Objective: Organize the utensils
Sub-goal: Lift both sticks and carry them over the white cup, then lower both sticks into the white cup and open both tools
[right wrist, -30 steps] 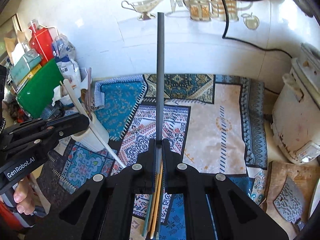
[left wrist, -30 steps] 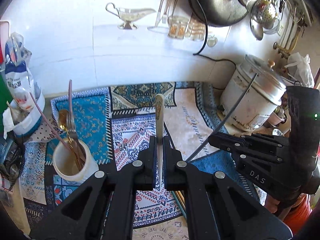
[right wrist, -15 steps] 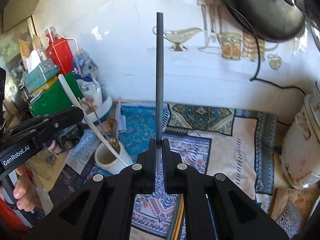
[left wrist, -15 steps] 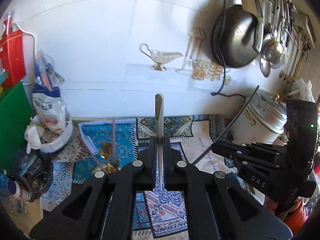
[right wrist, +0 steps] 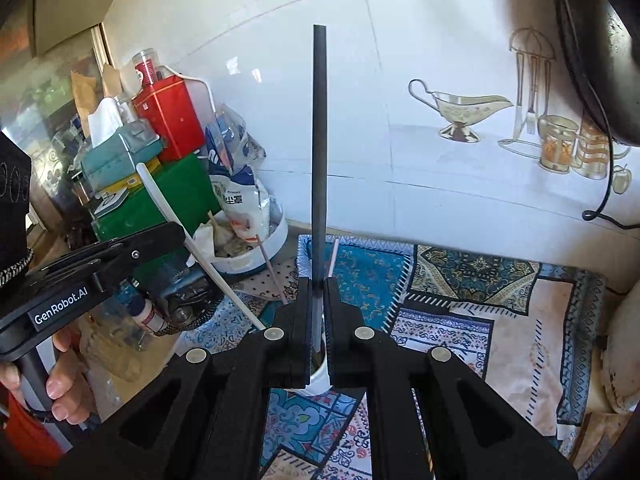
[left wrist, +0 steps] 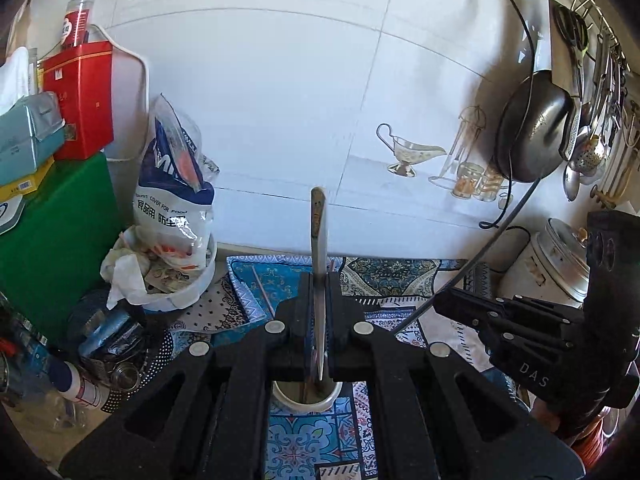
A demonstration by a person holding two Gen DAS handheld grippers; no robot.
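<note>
Both grippers are over the white cup (left wrist: 307, 396) on the patterned mat (right wrist: 460, 304), each about to drop a utensil in. The left gripper (left wrist: 318, 320) has its jaws clamped on a white stick (left wrist: 319, 248) whose lower tip already sits inside the cup's mouth beside a few utensils, while the right gripper (right wrist: 318, 320) is clamped on a dark chopstick (right wrist: 319, 152) held upright, with the cup (right wrist: 318, 380) just below its fingers. Next move is likely lowering a bit, then opening the jaws so each piece slides in without tipping the cup.
</note>
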